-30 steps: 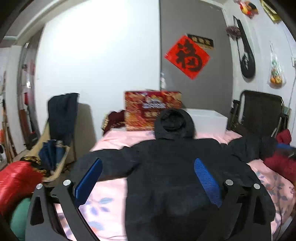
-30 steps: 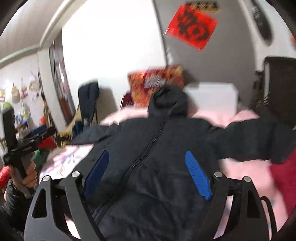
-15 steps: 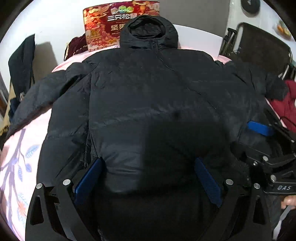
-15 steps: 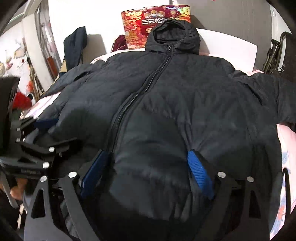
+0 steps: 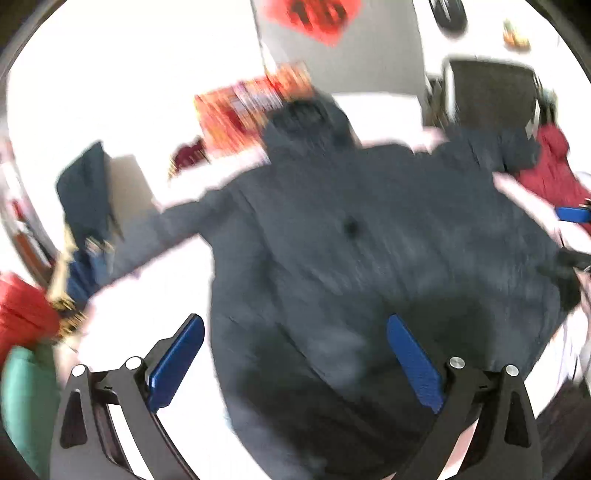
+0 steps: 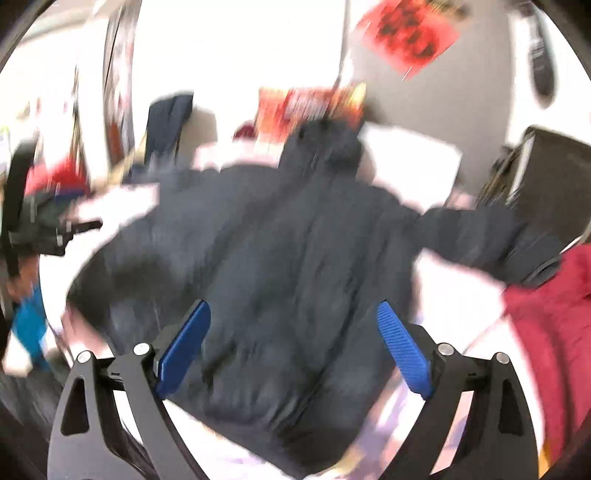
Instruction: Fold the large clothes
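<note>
You've pulled both grippers, left (image 5: 295,363) & right (image 6: 293,347), back off the jacket (image 5: 369,258) hem w/ fingers spread, nothing held; fold not started, bed (image 5: 177,406) foot edge.

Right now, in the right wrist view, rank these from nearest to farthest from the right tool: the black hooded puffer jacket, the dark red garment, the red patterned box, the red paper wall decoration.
1. Black hooded puffer jacket: directly ahead of the right tool, between its open fingers.
2. Dark red garment: off to the right.
3. Red patterned box: behind the hood.
4. Red paper wall decoration: highest, on the wall.
</note>
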{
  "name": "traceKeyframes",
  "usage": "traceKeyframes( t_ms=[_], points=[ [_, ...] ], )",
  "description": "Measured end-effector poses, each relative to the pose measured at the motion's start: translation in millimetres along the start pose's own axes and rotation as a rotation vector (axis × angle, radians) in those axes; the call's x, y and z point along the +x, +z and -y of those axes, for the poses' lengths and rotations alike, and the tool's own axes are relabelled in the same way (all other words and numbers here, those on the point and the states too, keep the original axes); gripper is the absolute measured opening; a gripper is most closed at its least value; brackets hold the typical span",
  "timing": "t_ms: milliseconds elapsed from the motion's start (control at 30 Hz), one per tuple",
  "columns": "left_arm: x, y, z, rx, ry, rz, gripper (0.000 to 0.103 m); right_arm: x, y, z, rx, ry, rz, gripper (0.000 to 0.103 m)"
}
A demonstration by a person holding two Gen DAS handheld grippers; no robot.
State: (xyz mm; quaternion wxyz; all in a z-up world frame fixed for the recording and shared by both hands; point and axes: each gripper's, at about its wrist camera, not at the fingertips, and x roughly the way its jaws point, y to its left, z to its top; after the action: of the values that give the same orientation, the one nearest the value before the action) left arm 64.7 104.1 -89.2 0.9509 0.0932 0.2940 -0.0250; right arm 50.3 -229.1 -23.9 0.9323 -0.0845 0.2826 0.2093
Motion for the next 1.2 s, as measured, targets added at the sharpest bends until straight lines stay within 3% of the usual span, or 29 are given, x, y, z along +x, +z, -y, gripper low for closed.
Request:
traceKeyframes(
  t_ms=[33,133,200,267,367,533,667,800,900,1133,1200],
  points=[
    [-17,14,-9,-0.035,0.024,0.07,0.1,-19,17,7,0.036,0.002,0.091,0.089],
    [-57,47,-30,-0.16,0.066,0.27,0.1,-40,51,18,0.097,-0.012,0.247,0.089],
    [-74,65,-39,-0.229,0.061,0.39,0.1,-33,66,22,0.131,-0.014,0.276,0.089],
    [-72,82,-41,-0.246,0.017,0.416,0.1,-3,83,26,0.183,0.023,0.256,0.089],
    [-34,107,-32,-0.244,0.003,0.336,0.1,59,93,31,0.239,0.041,0.166,0.089],
    [71,122,-1,-0.153,0.058,0.118,0.1,159,94,36,0.248,0.0,-0.012,0.089],
    [156,112,10,-0.116,0.044,-0.073,0.1,219,82,48,0.244,-0.04,-0.134,0.089],
    [229,83,-1,-0.174,0.02,-0.281,0.1,265,47,67,0.276,-0.066,-0.267,0.092],
    [241,75,-17,-0.264,-0.06,-0.299,0.1,287,30,83,0.35,0.001,-0.32,0.097],
    [243,73,-17,-0.261,-0.06,-0.314,0.1,281,27,80,0.354,-0.006,-0.293,0.097],
    [242,72,-16,-0.265,-0.064,-0.316,0.1,268,31,84,0.371,-0.015,-0.238,0.097]
  ],
)
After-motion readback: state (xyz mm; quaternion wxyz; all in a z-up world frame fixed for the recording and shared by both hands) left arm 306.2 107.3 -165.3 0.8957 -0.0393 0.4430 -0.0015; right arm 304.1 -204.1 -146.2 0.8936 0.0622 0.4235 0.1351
